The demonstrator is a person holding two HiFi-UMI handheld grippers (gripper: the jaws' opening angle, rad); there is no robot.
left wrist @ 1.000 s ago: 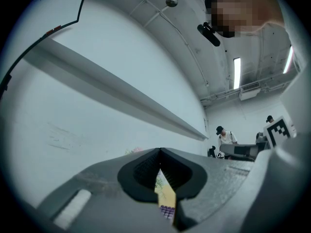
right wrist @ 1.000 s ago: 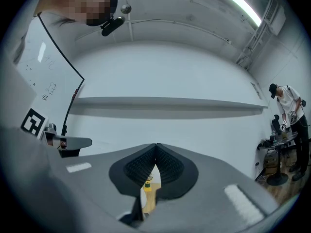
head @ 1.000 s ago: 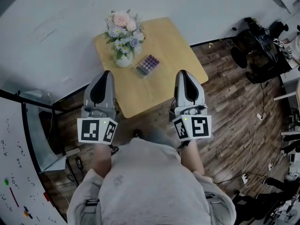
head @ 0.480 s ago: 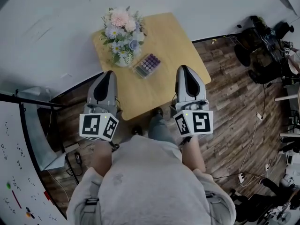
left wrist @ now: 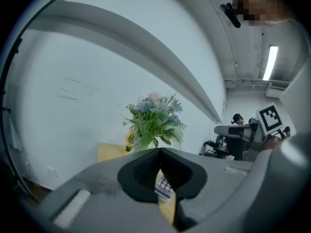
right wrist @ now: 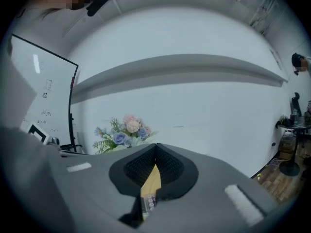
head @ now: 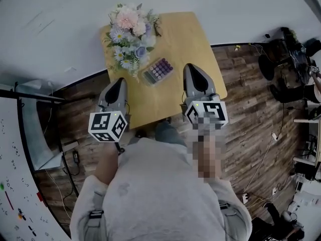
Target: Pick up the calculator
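Note:
The calculator point(head: 158, 70), a small clear-cased slab with purple keys, lies flat on the small wooden table point(head: 190, 44), just right of a vase of pastel flowers point(head: 129, 31). My left gripper point(head: 120, 82) hovers at the table's near left edge, shut and empty, short of the calculator and to its left. My right gripper point(head: 190, 68) is over the table's near right part, to the right of the calculator, also shut and empty. In the left gripper view the calculator point(left wrist: 164, 186) peeks below the closed tips; in the right gripper view it point(right wrist: 148, 203) shows low in the same way.
A white wall runs behind the table. A whiteboard point(head: 15, 185) on a black stand is at the left. Cables and dark gear point(head: 291, 59) lie on the wooden floor point(head: 251, 114) at the right. The flowers point(left wrist: 154, 118) stand close to the calculator's left side.
Both grippers have moved forward and down toward the table, the right one now over its near right part. Their jaws stayed shut throughout.

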